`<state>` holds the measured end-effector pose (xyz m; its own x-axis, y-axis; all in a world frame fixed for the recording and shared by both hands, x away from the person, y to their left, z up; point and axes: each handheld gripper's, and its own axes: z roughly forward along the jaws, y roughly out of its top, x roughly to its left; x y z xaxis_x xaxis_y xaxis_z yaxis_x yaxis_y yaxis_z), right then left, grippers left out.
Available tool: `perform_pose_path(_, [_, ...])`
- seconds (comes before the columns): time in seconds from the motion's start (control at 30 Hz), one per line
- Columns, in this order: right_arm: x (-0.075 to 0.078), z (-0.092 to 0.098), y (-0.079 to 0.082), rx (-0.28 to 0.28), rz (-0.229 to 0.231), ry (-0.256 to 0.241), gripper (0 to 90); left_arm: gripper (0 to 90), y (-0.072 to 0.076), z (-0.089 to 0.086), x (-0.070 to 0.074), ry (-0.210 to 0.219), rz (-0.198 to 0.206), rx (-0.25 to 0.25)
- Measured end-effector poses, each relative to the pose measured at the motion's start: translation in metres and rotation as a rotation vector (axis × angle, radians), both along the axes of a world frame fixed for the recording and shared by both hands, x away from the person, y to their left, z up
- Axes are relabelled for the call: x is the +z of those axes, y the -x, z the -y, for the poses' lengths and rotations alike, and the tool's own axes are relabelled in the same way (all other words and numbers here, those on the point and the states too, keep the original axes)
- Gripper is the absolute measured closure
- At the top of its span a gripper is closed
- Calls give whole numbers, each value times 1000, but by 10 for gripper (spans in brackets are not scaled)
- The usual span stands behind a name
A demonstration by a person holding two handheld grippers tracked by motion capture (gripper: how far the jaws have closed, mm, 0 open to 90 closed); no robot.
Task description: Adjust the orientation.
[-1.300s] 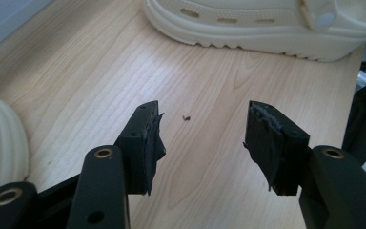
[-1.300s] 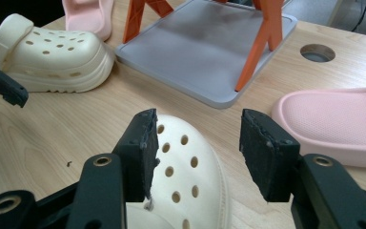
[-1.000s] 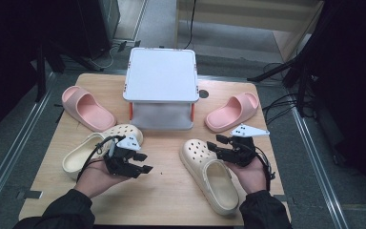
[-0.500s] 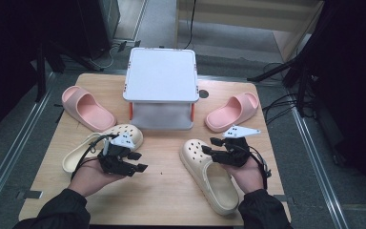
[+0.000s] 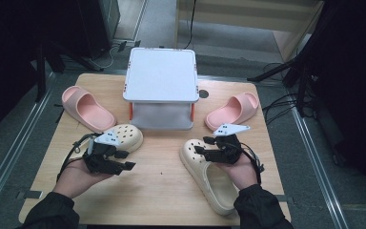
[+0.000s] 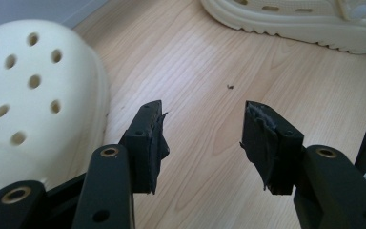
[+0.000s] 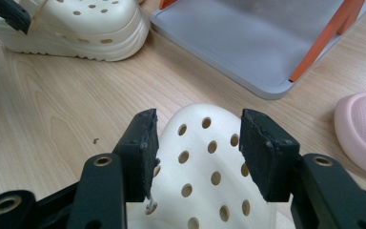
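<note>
Two cream clogs lie on the wooden table (image 5: 162, 191). The left clog (image 5: 128, 135) sits beside my left gripper (image 5: 125, 160), which is open over bare wood; in the left gripper view the gripper (image 6: 202, 129) has this clog (image 6: 28, 95) to its left and the other clog (image 6: 305, 19) farther off. My right gripper (image 5: 203, 145) hovers open above the toe of the right clog (image 5: 214, 181). In the right gripper view the gripper (image 7: 198, 138) has its jaws on either side of that perforated toe (image 7: 205, 167) without touching it.
A white stand (image 5: 161, 76) with orange legs occupies the back centre of the table. One pink slide (image 5: 86, 109) lies at the back left, another (image 5: 232, 110) at the back right. Bare wood lies between the two clogs.
Both grippers have drifted a little to the left. The right one now sits farther over the clog's toe. Both stay open.
</note>
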<state>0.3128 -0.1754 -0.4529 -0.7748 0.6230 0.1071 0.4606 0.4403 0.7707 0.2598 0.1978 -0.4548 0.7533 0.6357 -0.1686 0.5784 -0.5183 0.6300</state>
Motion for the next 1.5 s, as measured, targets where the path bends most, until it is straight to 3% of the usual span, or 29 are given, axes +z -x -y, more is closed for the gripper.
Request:
perform_pose_path(0.27, [0, -1, -4, -6, -5, 8, 481, 493, 3, -24, 3, 1, -10, 48])
perform_pose_path(0.47, [-1, -3, -6, -1, -11, 22, 475, 494, 5, -40, 6, -25, -13, 79])
perform_pose_path(0.7, [-3, -5, -7, 5, -11, 37, 469, 497, 3, -61, 5, -45, -44, 149])
perform_pose_path(0.8, [-3, -6, -7, 8, -7, 43, 467, 494, -1, -67, 1, -77, -56, 172])
perform_pose_path(0.9, [-2, -5, -7, 0, -3, 32, 467, 495, -7, -66, -7, -120, -64, 184])
perform_pose_path(1.07, [-2, -4, -7, -5, -1, 32, 467, 506, -17, -63, -15, -137, -66, 182])
perform_pose_path(1.27, [-1, -4, -7, -10, -1, 29, 467, 608, -26, -60, -21, -141, -70, 172])
perform_pose_path(1.37, [-1, -3, -6, -10, 5, 22, 468, 735, -27, -58, -21, -134, -58, 154])
perform_pose_path(1.5, [1, -2, -5, -16, 8, 15, 479, 762, -26, -56, -17, -142, -36, 165])
